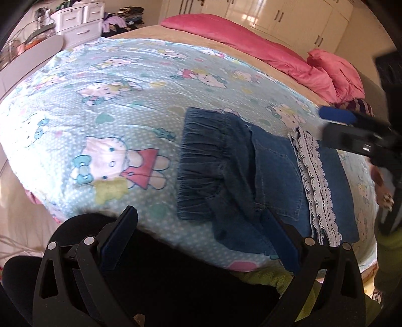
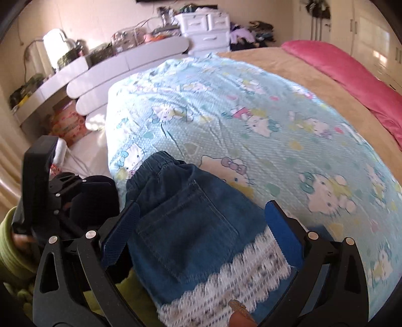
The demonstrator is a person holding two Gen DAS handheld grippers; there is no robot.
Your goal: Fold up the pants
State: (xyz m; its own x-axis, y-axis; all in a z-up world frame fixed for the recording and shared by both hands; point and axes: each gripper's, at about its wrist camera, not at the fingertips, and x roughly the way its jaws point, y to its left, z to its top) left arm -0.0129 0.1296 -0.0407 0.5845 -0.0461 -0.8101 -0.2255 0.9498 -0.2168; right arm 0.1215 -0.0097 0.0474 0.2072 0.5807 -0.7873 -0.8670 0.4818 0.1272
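Both grippers open: right gripper [image 2: 201, 226] straddles pants [image 2: 186, 226] at lace hem; left gripper [image 1: 201, 239] at pants' near edge. Blanket [image 1: 100, 100] beyond pants bare.

Pants' [image 2: 191, 226] lace hem [image 2: 226, 296] blurred

Home bedroom, bed [image 2: 289, 73] with cartoon-cat blanket [image 1: 113, 100], pink pillows [image 1: 334, 75], white wardrobes [image 1: 289, 17]
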